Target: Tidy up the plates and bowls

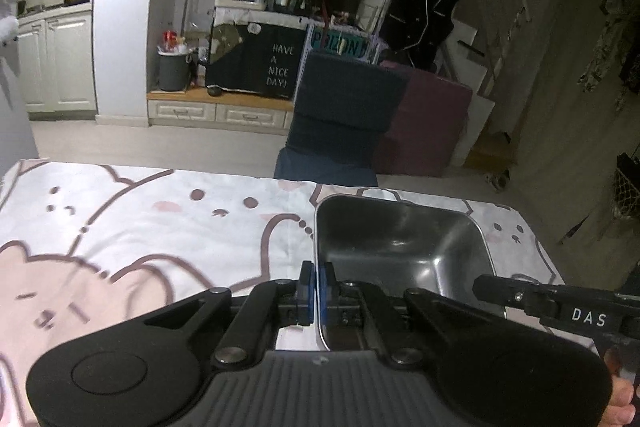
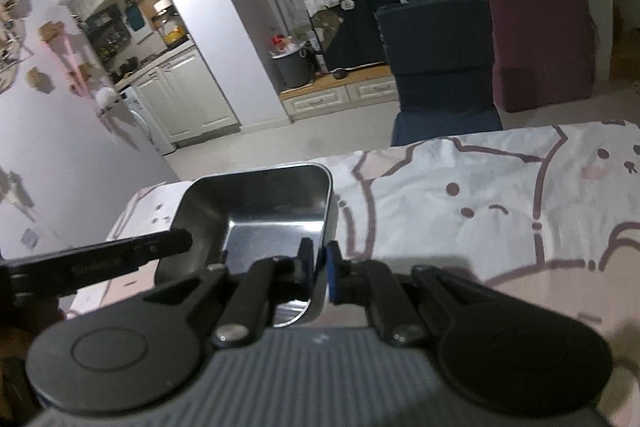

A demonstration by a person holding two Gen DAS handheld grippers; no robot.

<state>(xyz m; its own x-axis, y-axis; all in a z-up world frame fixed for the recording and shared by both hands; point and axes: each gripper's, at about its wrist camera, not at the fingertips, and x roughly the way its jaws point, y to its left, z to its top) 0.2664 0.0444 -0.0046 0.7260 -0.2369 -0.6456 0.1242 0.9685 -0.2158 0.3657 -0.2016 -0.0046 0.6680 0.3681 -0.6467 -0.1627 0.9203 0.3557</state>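
Two grippers: we see one in each wrist view, both clamped on the same steel tray.
Left gripper (image 1: 319,293): its blue-padded fingers (image 1: 307,297) are closed on the tray's left wall, low centre of the left wrist frame.
Right gripper (image 2: 319,273): its fingers (image 2: 331,277) pinch the tray's right wall, low centre of the right wrist frame.
Steel tray (image 1: 400,247): rectangular, deep, shiny inside; we find it centre-right in the left wrist frame and centre-left in the right wrist frame (image 2: 256,203), held between both grippers over the tabletop.
Tabletop (image 1: 160,219): covered with a white and pink cartoon-animal cloth that fills the middle band of both frames.
Chair (image 1: 340,115): dark blue, just beyond the far edge of the tabletop, centre of the left wrist frame.
Other gripper in view: we see the right one's black arm at the lower right of the left wrist frame.
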